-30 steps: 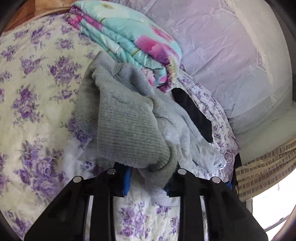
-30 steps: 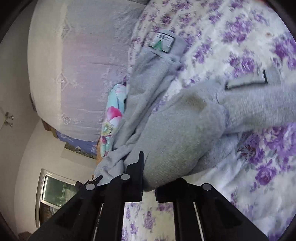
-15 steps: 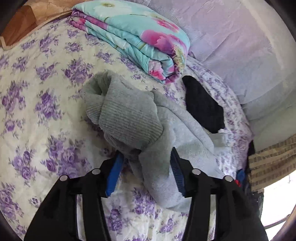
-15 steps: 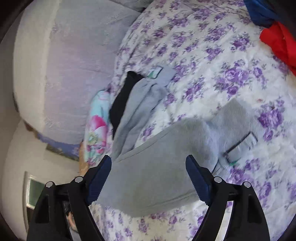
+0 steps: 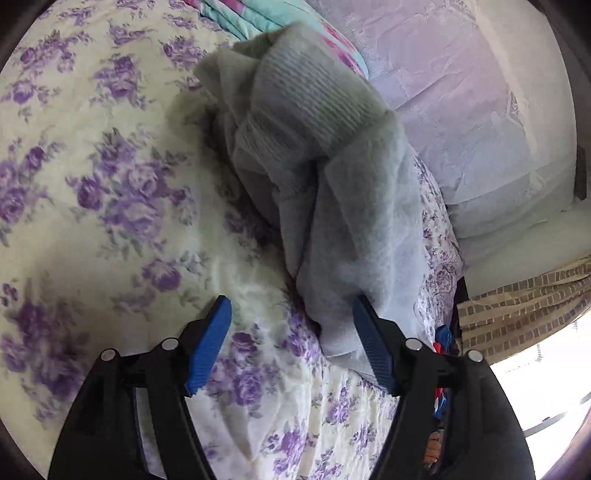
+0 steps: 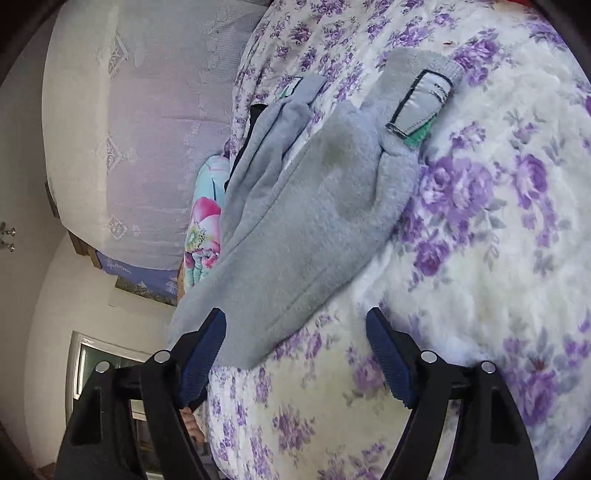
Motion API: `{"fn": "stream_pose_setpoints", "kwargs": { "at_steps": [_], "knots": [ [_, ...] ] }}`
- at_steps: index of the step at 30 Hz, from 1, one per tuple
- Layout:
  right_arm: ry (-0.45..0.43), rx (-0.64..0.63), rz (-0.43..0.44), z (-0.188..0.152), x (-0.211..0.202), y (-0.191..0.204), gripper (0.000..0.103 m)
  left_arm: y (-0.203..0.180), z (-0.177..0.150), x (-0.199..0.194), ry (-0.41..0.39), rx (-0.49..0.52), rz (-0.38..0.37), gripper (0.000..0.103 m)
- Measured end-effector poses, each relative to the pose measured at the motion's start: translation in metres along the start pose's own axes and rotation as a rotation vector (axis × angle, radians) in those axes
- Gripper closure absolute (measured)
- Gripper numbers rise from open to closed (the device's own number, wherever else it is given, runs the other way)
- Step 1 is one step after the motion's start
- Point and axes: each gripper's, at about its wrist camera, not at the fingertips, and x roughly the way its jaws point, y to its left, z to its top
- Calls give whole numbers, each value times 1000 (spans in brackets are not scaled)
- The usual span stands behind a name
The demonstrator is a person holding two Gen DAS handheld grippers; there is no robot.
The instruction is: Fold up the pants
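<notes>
Grey fleece pants point(image 5: 332, 177) lie bunched on a bed with a purple-flowered sheet point(image 5: 110, 206). The ribbed waistband is folded over at the top in the left wrist view. My left gripper point(image 5: 291, 325) is open, with the pants' lower edge lying between its blue pads, against the right one. In the right wrist view the pants point(image 6: 303, 221) lie flatter, with a grey label patch point(image 6: 421, 99) near the far end. My right gripper point(image 6: 295, 332) is open, the pants' near edge by its left pad.
A folded turquoise and pink floral quilt point(image 5: 266, 18) lies behind the pants, also in the right wrist view point(image 6: 207, 218). A pale lilac padded headboard point(image 5: 480, 92) runs along the bed. A black garment point(image 6: 251, 122) shows beside the pants. A checked cloth point(image 5: 517, 306) hangs at right.
Both grippers were shut on the grey pants a second ago and have let go and opened wide. The pants have dropped onto the bed. The left gripper has moved closer to the pile.
</notes>
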Motion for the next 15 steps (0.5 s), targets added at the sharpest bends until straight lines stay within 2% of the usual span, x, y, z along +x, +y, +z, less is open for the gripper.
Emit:
{"fn": "stream_pose_setpoints", "kwargs": {
  "at_steps": [1,2,4,6,10,15],
  "knots": [
    [-10,9,-6,3,5,-2,43,-2,-3,2,2,9,-9,37],
    [-18,14,-7,5,9,-5,48,-5,-8,2,5,27,-10,36],
    [-25,43,5,11,19,-14,74,-10,-15,2,6,54,-7,36],
    [-29,88,18,17,30,-25,88,-10,-20,-1,19,60,-26,36],
    [-40,82,40,18,33,-15,94,-17,-35,-8,68,55,-96,32],
    [-61,-30,194,29,2,61,96,-42,-74,6,138,53,-194,29]
  ]
}}
